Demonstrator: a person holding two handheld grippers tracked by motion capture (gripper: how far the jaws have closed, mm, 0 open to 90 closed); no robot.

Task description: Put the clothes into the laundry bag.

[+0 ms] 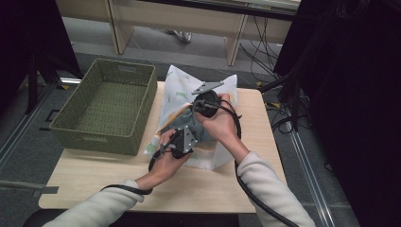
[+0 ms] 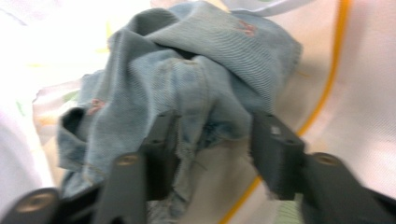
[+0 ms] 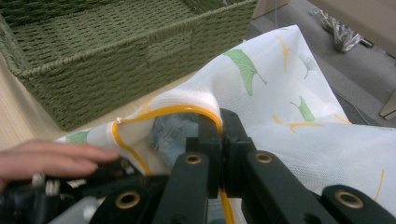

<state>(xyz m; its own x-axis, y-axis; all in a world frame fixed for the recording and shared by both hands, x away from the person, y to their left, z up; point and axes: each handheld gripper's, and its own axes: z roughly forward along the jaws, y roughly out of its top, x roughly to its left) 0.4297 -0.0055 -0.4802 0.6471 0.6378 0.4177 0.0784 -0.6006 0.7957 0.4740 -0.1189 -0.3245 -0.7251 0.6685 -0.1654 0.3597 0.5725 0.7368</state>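
Inside the mesh bag [image 3: 280, 107], left hand-held gripper [image 2: 212, 140] agape around denim [image 2: 196, 70] (right hand-held gripper [image 3: 222, 126] clamping the rim).

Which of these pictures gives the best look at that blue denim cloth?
The left gripper view: the denim cloth lies close before the open jaws, its folds and seams plain. In the high view it is a small grey-blue patch at the mesh bag's mouth. The right gripper view shows a sliver under the bag's yellow rim.

We see the worktop [image 1: 94, 175] evenly lit from above while both sides of the high view sink into darkness, the white mesh bag [image 2: 364, 93] glares almost washed out, and the denim cloth [image 2: 196, 79] looks soft with motion blur.
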